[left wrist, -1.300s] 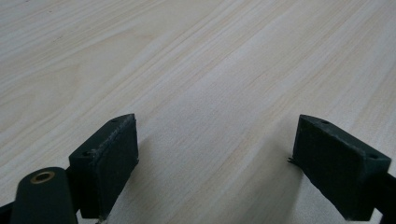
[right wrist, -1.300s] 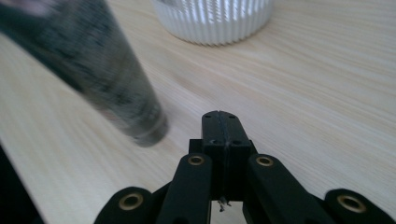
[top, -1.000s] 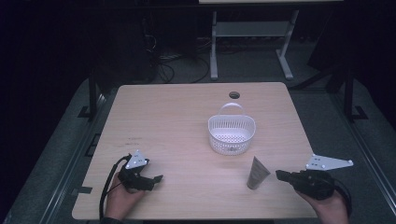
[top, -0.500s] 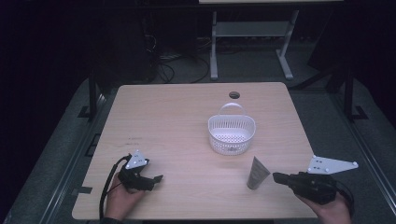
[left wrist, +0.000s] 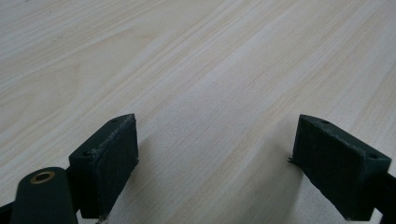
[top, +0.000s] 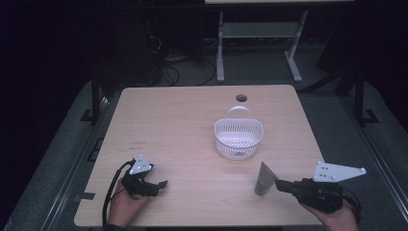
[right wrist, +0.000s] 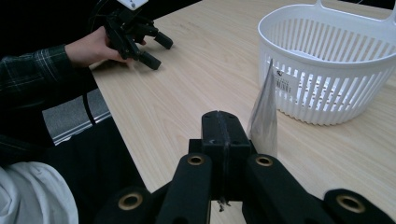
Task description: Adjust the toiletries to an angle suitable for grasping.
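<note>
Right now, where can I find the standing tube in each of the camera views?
High view: the tube stands near the table's front edge, just left of the right gripper.
Right gripper view: it rises just behind the shut jaws, right of centre.
Left gripper view: bare table top between open jaws.
Shared landmark: the white basket behind the tube.

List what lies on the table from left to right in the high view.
Left gripper → basket → tube → right gripper.
</note>
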Tool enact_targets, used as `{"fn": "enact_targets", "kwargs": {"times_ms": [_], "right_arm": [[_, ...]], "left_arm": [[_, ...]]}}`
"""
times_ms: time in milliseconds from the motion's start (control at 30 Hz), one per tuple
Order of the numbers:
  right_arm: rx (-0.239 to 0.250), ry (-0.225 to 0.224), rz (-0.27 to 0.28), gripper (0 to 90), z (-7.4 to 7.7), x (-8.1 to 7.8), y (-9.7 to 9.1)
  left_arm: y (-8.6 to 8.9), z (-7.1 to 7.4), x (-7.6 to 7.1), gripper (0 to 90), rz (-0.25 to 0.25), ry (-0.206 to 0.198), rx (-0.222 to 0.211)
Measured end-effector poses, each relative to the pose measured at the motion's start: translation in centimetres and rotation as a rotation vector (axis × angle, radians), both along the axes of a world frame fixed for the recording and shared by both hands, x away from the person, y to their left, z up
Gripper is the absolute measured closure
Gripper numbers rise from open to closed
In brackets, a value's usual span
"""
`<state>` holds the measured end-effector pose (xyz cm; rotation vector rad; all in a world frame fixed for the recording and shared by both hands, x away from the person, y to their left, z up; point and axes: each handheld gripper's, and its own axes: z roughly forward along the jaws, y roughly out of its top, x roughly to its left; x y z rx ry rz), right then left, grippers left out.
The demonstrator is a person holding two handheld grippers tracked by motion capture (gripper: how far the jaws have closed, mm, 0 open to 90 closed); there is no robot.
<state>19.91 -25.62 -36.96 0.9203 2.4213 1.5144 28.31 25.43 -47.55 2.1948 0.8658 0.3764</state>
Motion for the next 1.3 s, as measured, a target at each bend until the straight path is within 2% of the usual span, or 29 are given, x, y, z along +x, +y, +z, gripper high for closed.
{"fn": "enact_targets", "kwargs": {"times_ms": [400,733,1300], "right_arm": [[-0.026,0.003,-0.031,90.0,-0.3,0.6,-0.1],[-0.066,0.002,-0.062,90.0,-0.6,1.4,-0.6],[-0.097,0.005,-0.090,90.0,-0.4,2.8,-1.4]], "left_arm": [[0.0,0.0,0.0,13.5,0.000,0.000,0.000],[0.0,0.0,0.0,13.5,0.000,0.000,0.000],[0.0,0.0,0.0,13.5,0.000,0.000,0.000]]}}
